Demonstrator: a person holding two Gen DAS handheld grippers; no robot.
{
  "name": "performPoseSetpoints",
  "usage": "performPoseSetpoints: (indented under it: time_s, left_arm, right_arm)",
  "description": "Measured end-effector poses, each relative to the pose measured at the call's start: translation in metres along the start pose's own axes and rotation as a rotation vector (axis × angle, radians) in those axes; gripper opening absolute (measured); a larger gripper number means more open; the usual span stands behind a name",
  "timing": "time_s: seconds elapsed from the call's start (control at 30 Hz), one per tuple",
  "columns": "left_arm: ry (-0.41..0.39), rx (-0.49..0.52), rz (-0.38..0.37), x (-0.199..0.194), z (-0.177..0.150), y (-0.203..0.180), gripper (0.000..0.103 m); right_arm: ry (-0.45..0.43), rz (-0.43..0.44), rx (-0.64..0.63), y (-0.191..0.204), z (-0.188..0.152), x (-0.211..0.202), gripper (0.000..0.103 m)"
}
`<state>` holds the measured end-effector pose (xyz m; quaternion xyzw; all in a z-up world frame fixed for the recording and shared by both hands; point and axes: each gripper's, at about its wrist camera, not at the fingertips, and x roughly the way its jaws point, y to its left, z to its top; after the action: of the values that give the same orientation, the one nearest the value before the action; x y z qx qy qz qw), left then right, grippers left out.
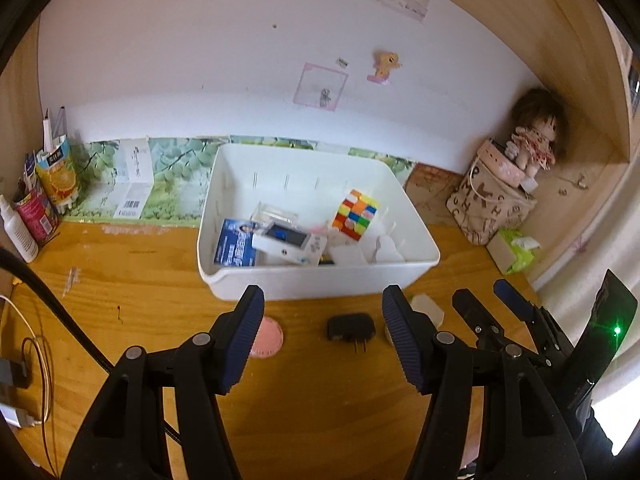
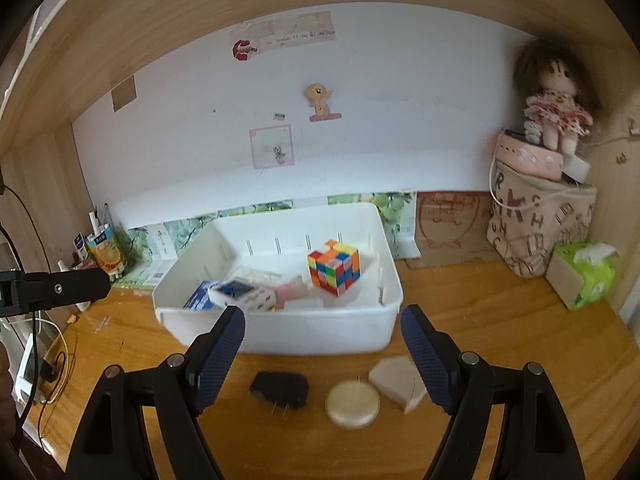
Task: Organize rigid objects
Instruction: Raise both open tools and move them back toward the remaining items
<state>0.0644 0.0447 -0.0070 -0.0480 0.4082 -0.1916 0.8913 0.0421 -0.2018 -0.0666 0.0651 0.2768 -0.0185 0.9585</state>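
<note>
A white bin (image 1: 304, 284) stands mid-desk and holds a coloured puzzle cube (image 1: 357, 214), a white gadget (image 1: 286, 244) and a blue box (image 1: 236, 246). On the desk in front of the bin lie a black plug adapter (image 1: 351, 327), a pink round pad (image 1: 266, 338) and a beige piece (image 1: 428, 308). My left gripper (image 1: 324, 294) hangs open above the adapter, empty. The right gripper (image 1: 485, 296) is beside it. In the right wrist view the right gripper (image 2: 323, 314) is open and empty over the adapter (image 2: 280, 390), a round gold compact (image 2: 352, 404) and the beige piece (image 2: 398, 382), near the bin (image 2: 280, 336).
A doll (image 2: 554, 100) sits on a patterned bag (image 2: 540, 224) in the back right corner, with a green tissue pack (image 2: 584, 276) beside it. Juice cartons (image 1: 56, 176) and a spray bottle (image 1: 16, 232) crowd the back left. Cables (image 1: 36, 360) lie at the left edge.
</note>
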Motion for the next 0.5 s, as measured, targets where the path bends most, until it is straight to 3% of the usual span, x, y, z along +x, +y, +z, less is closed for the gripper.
performPoseSetpoints:
  time_s: [0.5]
  left_arm:
    - [0.067, -0.046, 0.036, -0.003, -0.030, 0.025, 0.065]
  right_arm:
    - [0.078, -0.018, 0.033, 0.005, -0.043, -0.020, 0.081]
